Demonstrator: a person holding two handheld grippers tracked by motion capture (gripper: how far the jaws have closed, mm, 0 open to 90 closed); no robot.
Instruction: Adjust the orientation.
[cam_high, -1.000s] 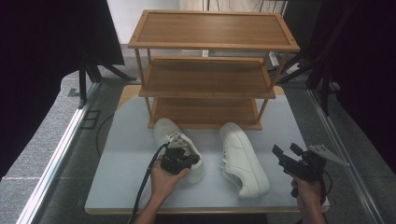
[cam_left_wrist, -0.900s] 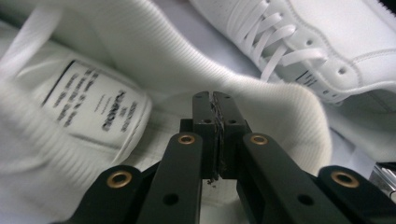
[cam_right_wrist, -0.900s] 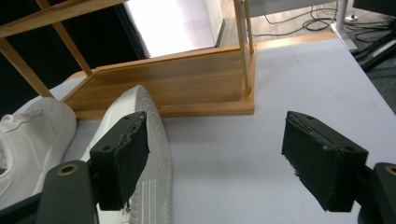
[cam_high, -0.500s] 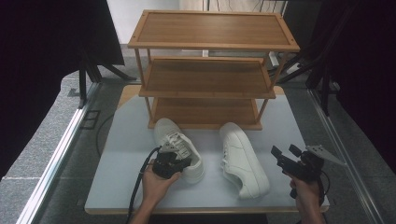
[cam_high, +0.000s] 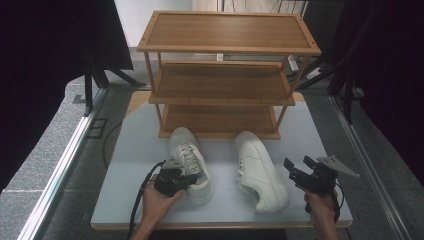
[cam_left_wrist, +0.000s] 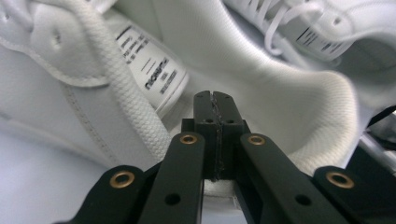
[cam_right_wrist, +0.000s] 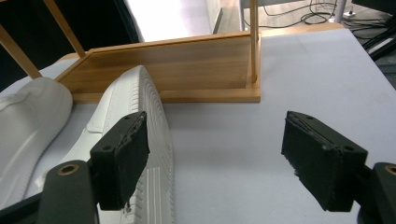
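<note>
On the table (cam_high: 125, 150) a three-tier wooden rack (cam_high: 225, 75) stands at the far side, with two white shoes just in front of it. The left gripper (cam_high: 172, 180) is at the heel of the left shoe (cam_high: 190, 160), jaws pressed together with nothing visibly between them. The right gripper (cam_high: 300, 175) hovers wide open and empty just right of the right shoe (cam_high: 260, 170)

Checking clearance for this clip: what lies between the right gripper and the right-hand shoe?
Nothing: in the high view, only bare table top separates the open right gripper from the right-hand shoe.
</note>
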